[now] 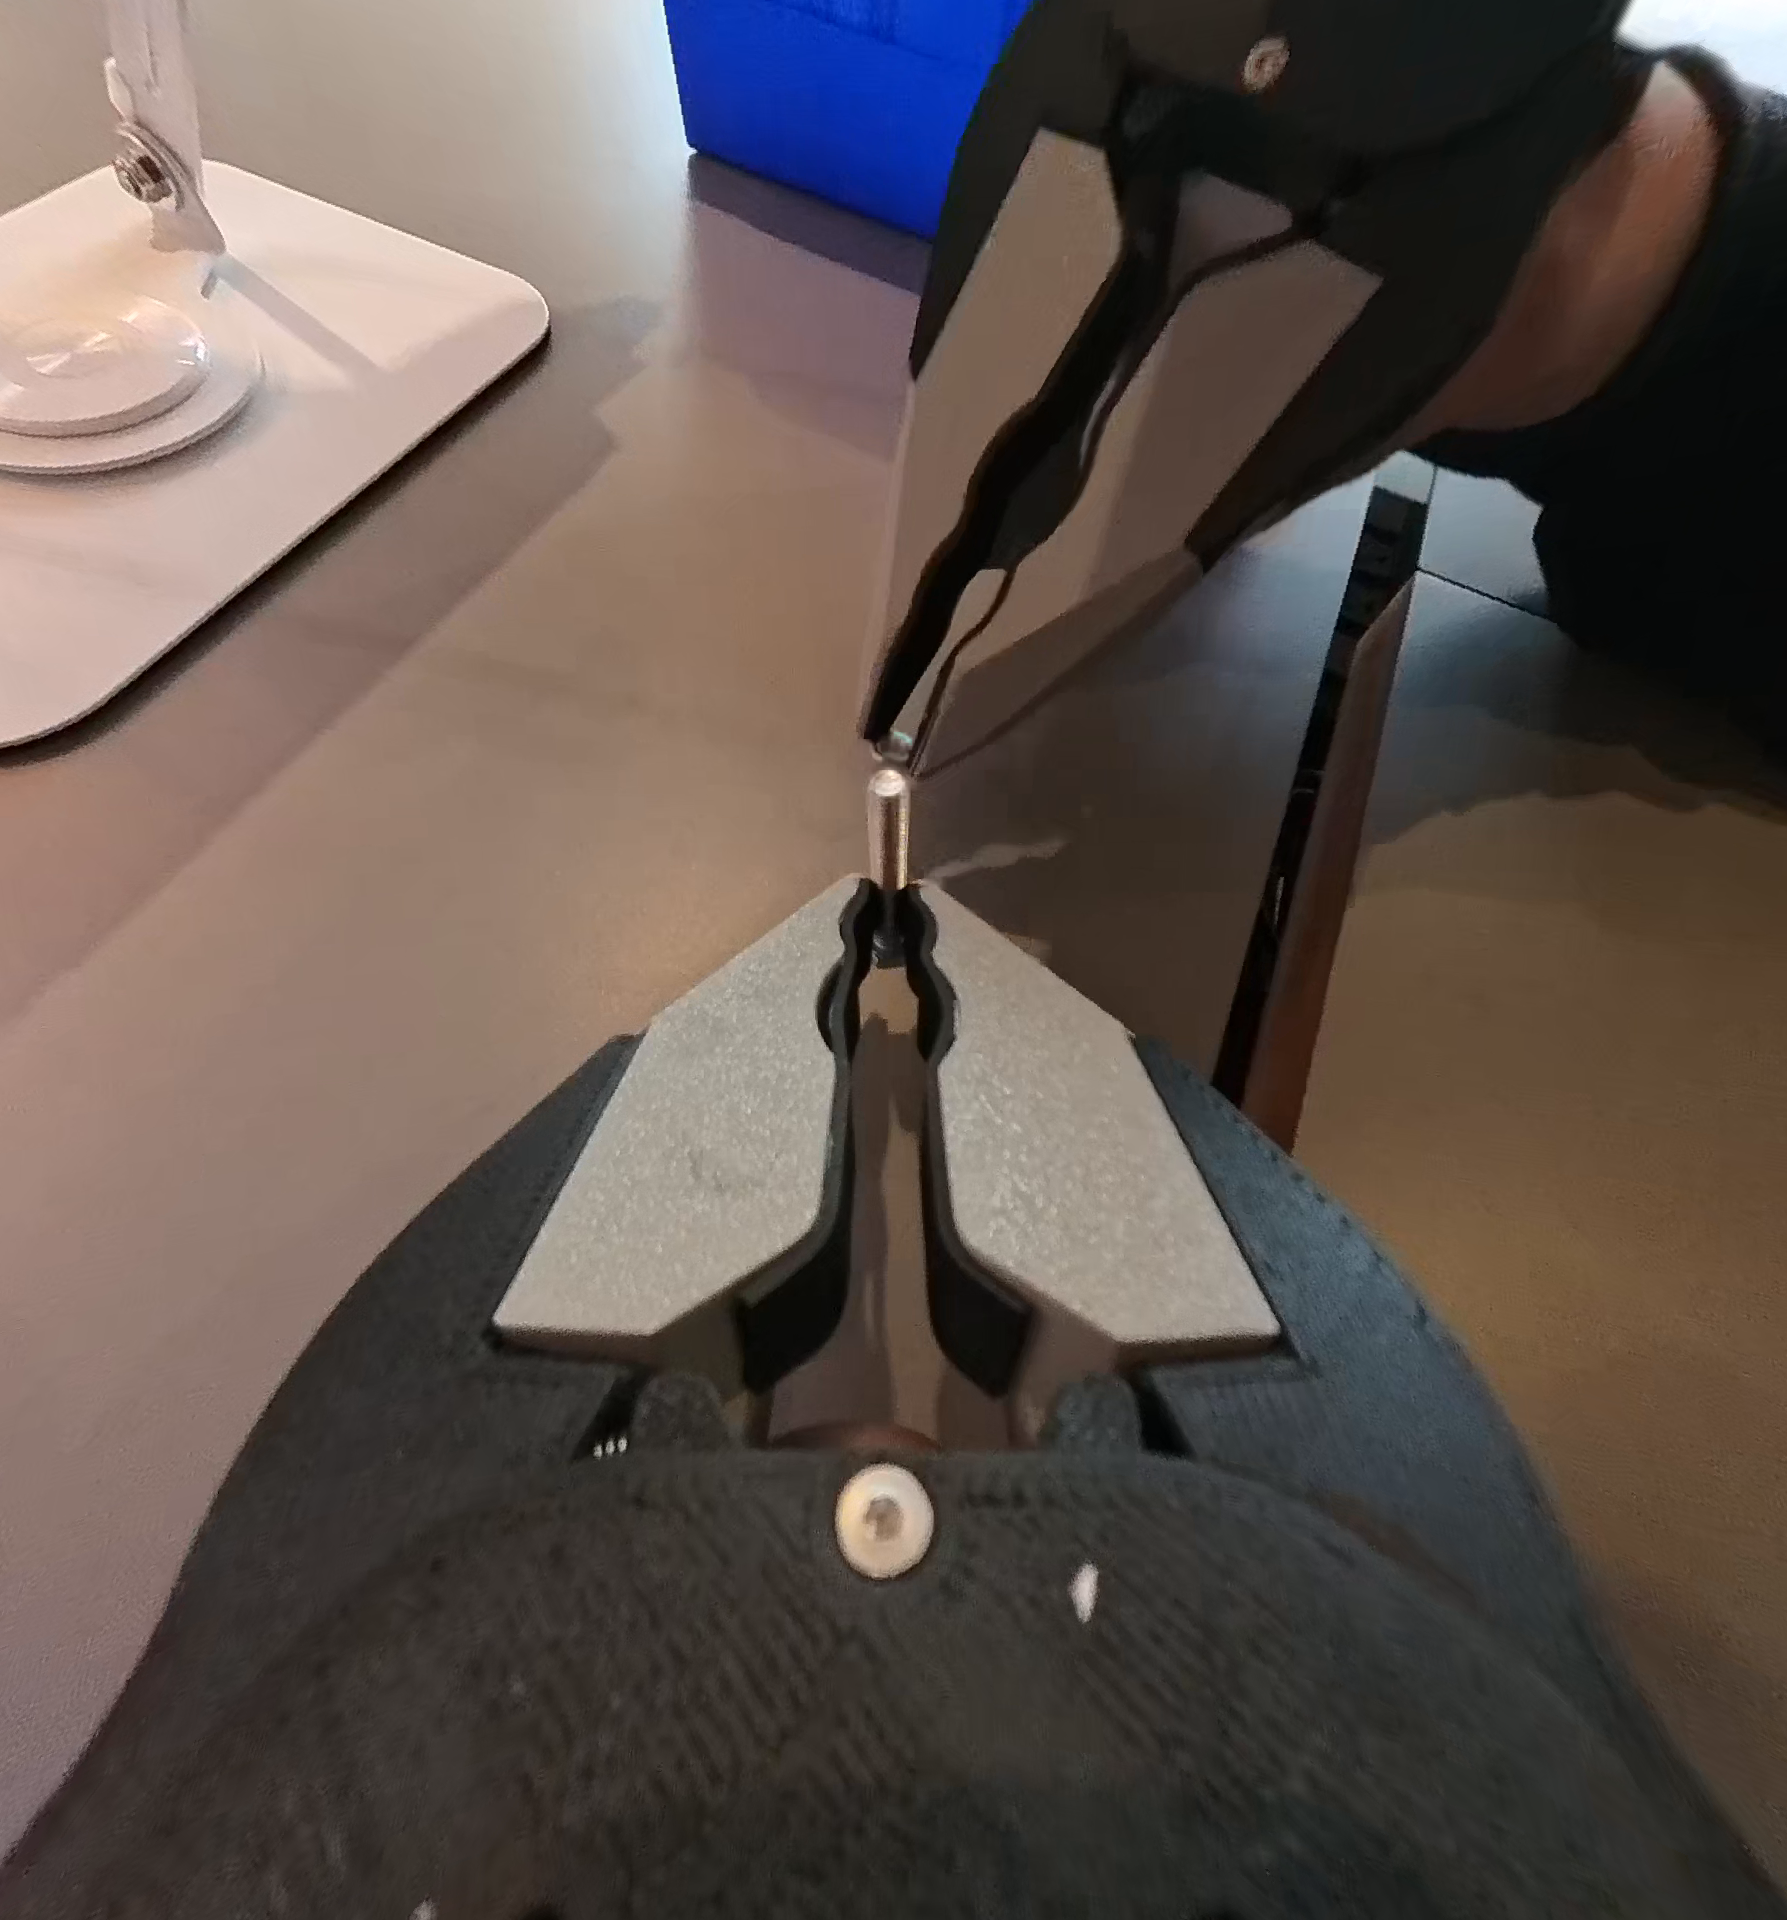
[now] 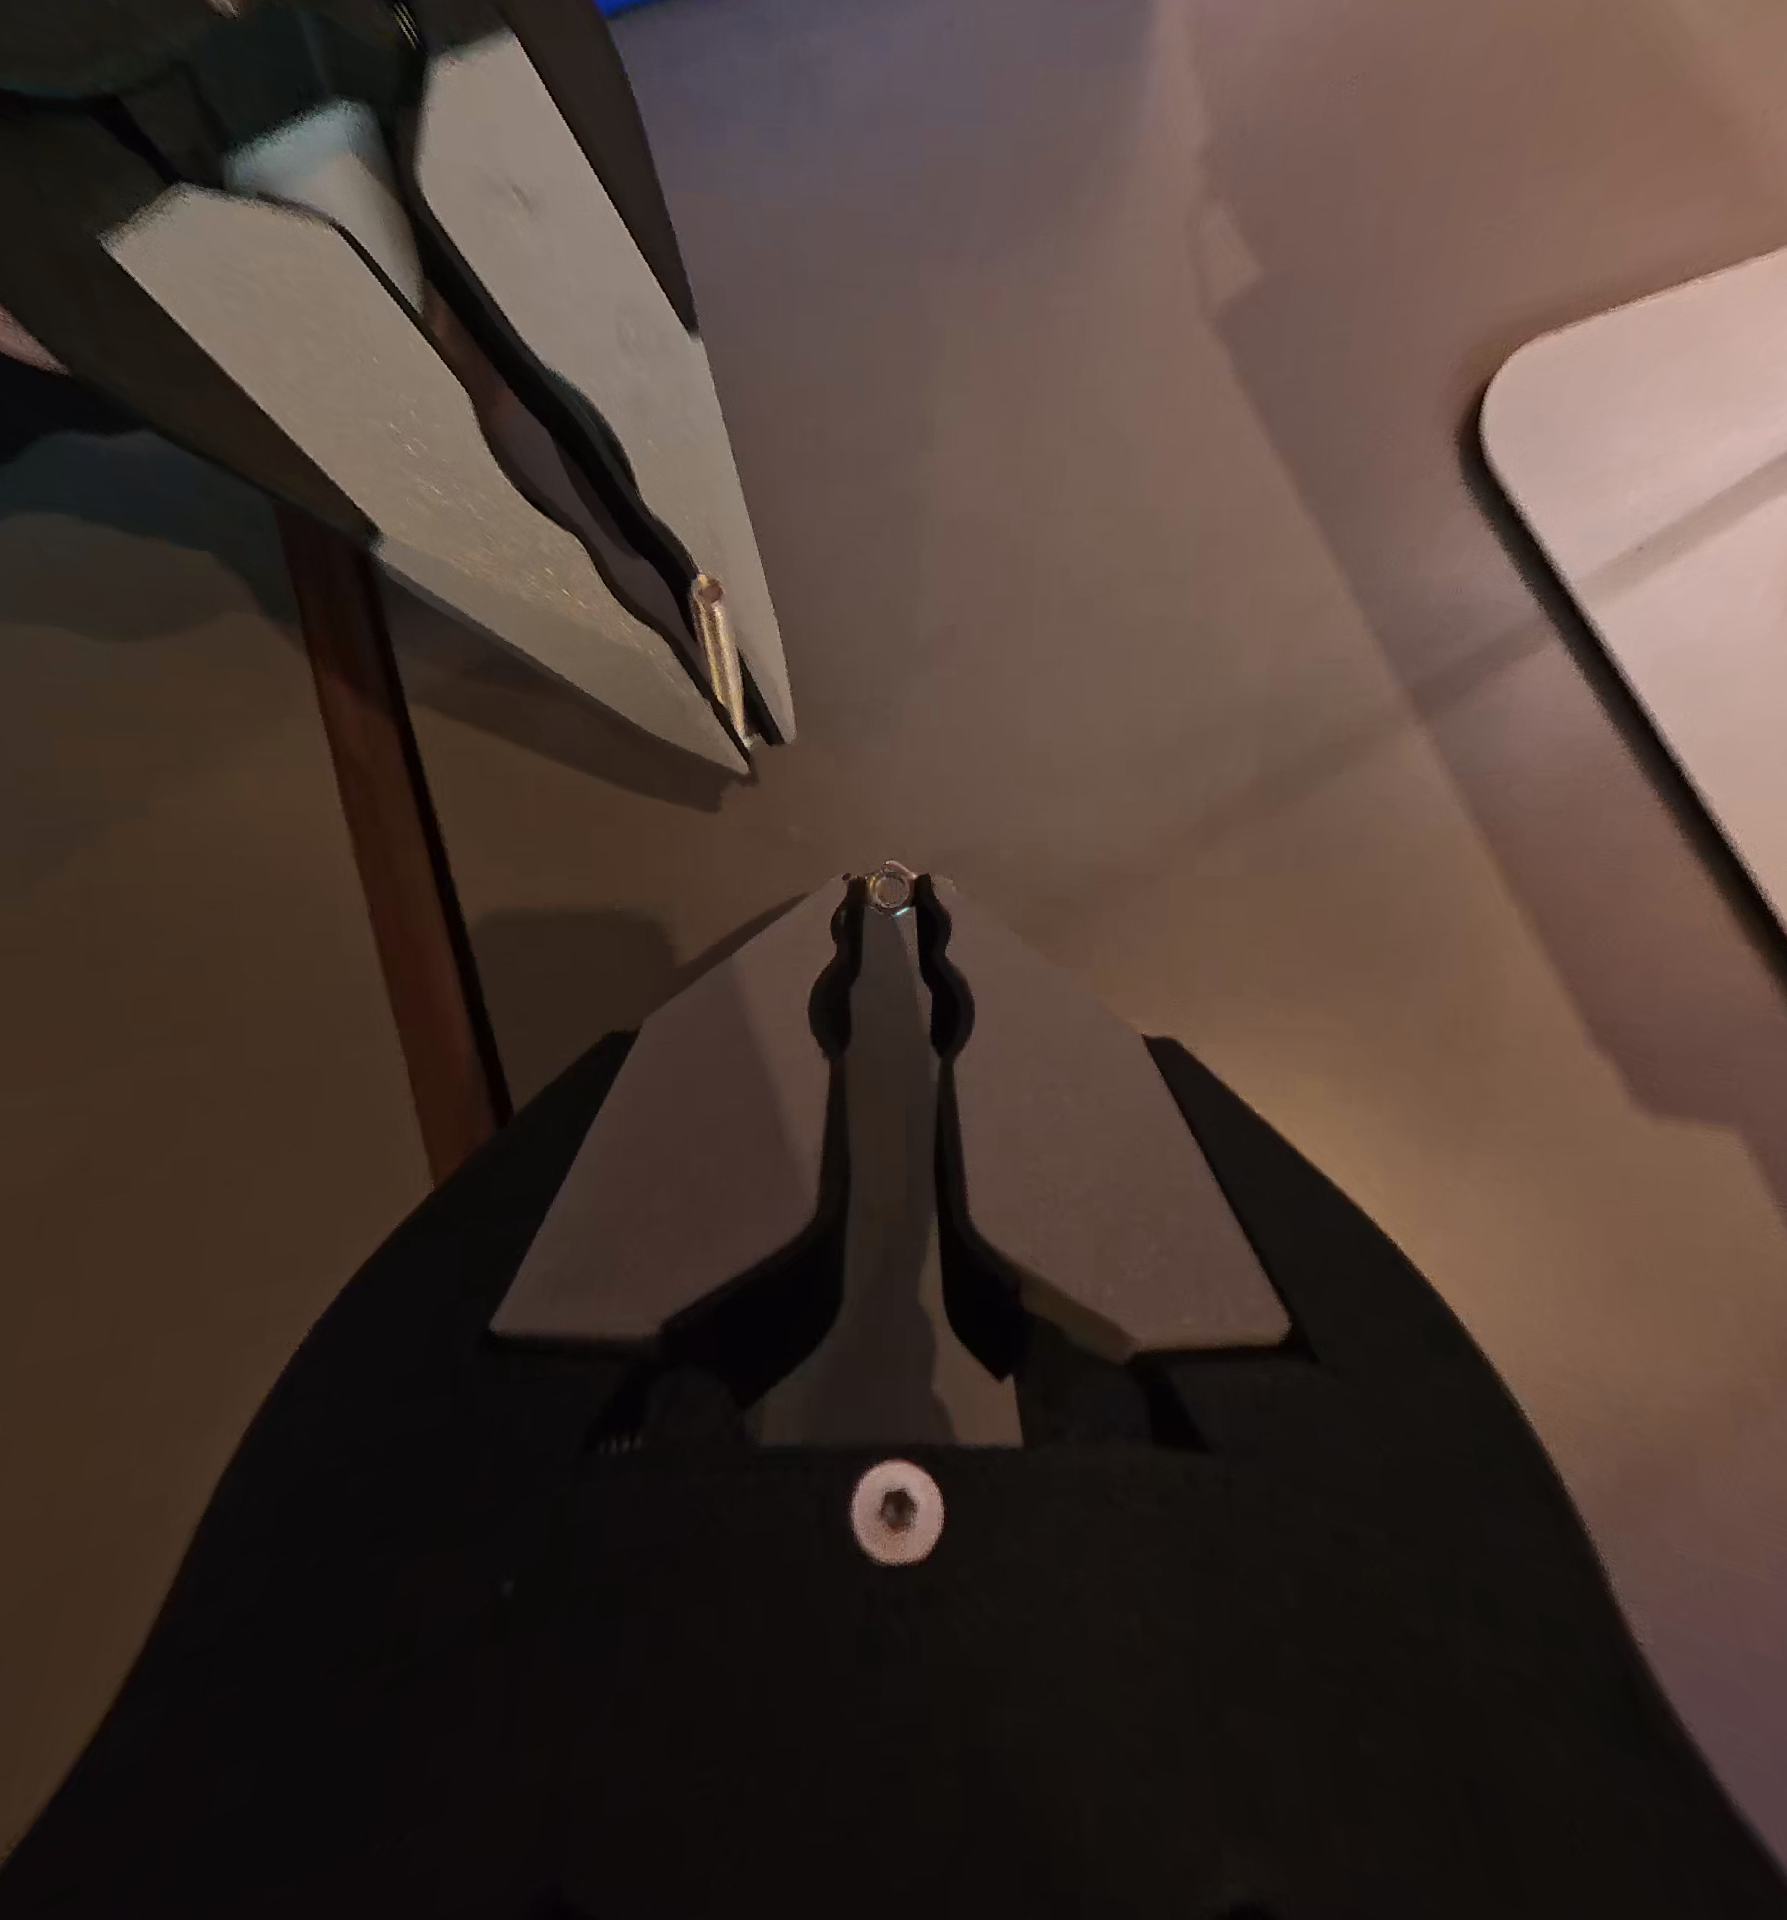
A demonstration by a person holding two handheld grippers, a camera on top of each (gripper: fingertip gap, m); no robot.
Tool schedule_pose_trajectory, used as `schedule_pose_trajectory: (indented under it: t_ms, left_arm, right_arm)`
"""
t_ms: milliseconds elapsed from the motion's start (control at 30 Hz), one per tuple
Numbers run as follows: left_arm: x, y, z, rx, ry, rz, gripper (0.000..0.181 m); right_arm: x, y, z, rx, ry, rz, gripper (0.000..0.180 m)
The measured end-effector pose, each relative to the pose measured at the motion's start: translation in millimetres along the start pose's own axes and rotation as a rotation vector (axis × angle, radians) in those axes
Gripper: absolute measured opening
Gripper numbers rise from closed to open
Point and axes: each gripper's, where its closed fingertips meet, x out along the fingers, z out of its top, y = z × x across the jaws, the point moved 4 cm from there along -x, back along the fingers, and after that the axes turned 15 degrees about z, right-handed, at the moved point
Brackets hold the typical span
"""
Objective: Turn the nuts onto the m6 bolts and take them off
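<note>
Steel bolt clamped in left claw, shank jutting past tips, above worktop. Right claw pinches nut, angled down from upper right, nut just at bolt tip.

Risks, judged: bore off-axis with shank, so cross-thread or jam; grip only at tips, so nut may pop out and drop.

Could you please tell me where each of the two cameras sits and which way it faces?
Left wrist view: on the left gripper, looking along its fingers at the bolt; the right gripper and a forearm show.
Right wrist view: on the right gripper, looking past the nut to the table.
Shared: both grippers, bolt, nut.
</note>
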Motion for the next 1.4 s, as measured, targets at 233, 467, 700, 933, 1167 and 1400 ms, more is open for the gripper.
schedule_pose_trajectory:
  t_ms: [233,467,700,933,1167,1400]
  left_arm:
    - [-0.5,-8.1,0.7,0.026,0.0,-0.031,0.002]
    - [0.9,-10.8,-0.4,0.038,0.009,-0.036,0.002]
    - [1.7,-10.4,-0.2,0.051,0.008,-0.02,0.002]
    - [1.7,-10.1,-0.6,0.056,0.01,-0.018,0.002]
    - [0.4,-11.6,2.2,0.072,-0.008,-0.014,0.002]
    - [-1.3,-10.2,4.6,0.072,-0.022,-0.002,0.002]
  right_arm:
    - [-26.3,17.0,25.9,-0.041,-0.193,0.082,0.006]
    - [-26.4,30.3,40.8,-0.066,-0.207,0.189,0.006]
    - [-14.2,36.1,43.0,-0.117,-0.064,0.159,0.007]
    - [-9.9,32.2,45.6,-0.144,0.048,0.106,0.006]
    - [-9.9,31.5,48.0,-0.151,0.085,0.099,0.006]
    - [-10.1,34.6,51.0,-0.153,0.105,0.113,0.007]
